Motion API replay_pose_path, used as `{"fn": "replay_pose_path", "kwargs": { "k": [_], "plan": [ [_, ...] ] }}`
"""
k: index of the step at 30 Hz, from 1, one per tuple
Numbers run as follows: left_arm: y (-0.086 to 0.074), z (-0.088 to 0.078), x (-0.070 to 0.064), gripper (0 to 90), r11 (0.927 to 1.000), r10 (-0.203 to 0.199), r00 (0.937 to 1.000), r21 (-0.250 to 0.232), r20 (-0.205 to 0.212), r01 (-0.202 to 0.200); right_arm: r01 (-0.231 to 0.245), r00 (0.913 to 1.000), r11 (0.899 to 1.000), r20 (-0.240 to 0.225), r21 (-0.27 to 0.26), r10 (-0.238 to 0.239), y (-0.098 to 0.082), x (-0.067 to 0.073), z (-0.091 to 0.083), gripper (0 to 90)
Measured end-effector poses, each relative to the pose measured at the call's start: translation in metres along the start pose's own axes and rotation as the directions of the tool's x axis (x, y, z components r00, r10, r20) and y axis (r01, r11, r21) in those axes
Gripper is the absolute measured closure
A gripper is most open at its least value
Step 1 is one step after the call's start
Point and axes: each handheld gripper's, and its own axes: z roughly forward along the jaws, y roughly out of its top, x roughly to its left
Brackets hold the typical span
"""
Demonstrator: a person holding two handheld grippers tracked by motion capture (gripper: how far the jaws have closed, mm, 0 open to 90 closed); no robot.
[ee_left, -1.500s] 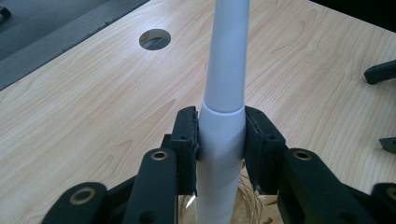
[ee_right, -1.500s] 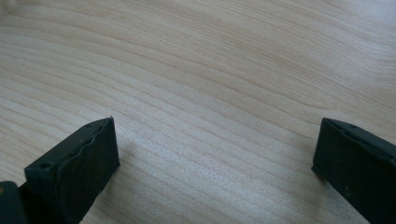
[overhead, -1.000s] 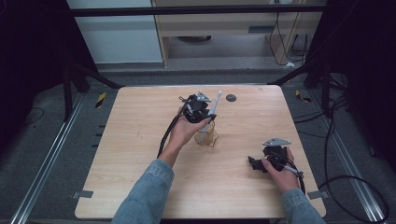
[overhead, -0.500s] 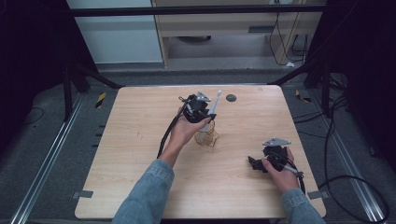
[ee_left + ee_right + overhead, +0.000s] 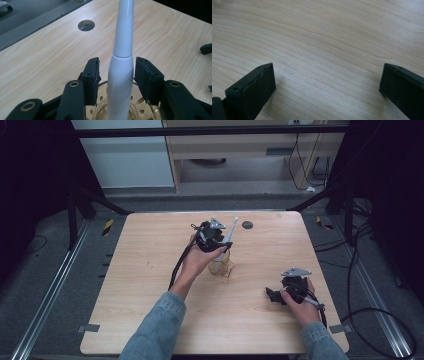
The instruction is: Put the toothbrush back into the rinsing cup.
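From above, the left gripper (image 5: 216, 240) is hovering over an amber glass cup (image 5: 220, 266) near the middle of the pale wooden table (image 5: 150, 285), a white toothbrush (image 5: 227, 237) standing in it; the right gripper (image 5: 280, 295) is resting toward the near right corner, dark floor around. Left gripper view: jaws have just been opening, flanking the toothbrush (image 5: 121, 65) without touching. Right gripper view: jaws are standing wide over bare wood. No writing is showing anywhere.

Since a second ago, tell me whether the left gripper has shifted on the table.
No. The left gripper sits the same way beside the round hole in the table; its jaws have just been opening, toothbrush between them, untouched.
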Motion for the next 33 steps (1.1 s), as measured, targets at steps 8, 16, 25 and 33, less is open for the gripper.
{"fn": "replay_pose_path", "kwargs": {
  "k": [8, 16, 25, 33],
  "plan": [
    [0.001, -0.003, -0.001, 46.7, 0.9999, 0.012, 0.9999, -0.002, -0.01, -0.012, 0.0, 1.0, 1.0, 0.0, 0.0, 0.0, 0.0, 0.0, 0.0, 0.4],
    [0.003, -0.008, -0.007, 35.8, 0.9992, 0.04, 0.999, -0.006, -0.02, -0.04, -0.001, 1.0, 1.0, -0.002, 0.0, 0.001, 0.0, 0.0, 0.0, 0.3],
    [0.006, -0.015, -0.015, 19.1, 0.999, 0.038, 0.999, -0.021, -0.024, -0.038, -0.002, 1.0, 1.0, -0.002, 0.001, 0.002, 0.0, 0.0, 0.0, 0.4],
    [0.006, -0.021, -0.019, 10.3, 0.998, 0.054, 0.9983, -0.03, -0.023, -0.055, 0.0, 1.0, 1.0, 0.0, 0.0, 0.0, 0.0, 0.0, 0.0, 0.3]
  ]
}}
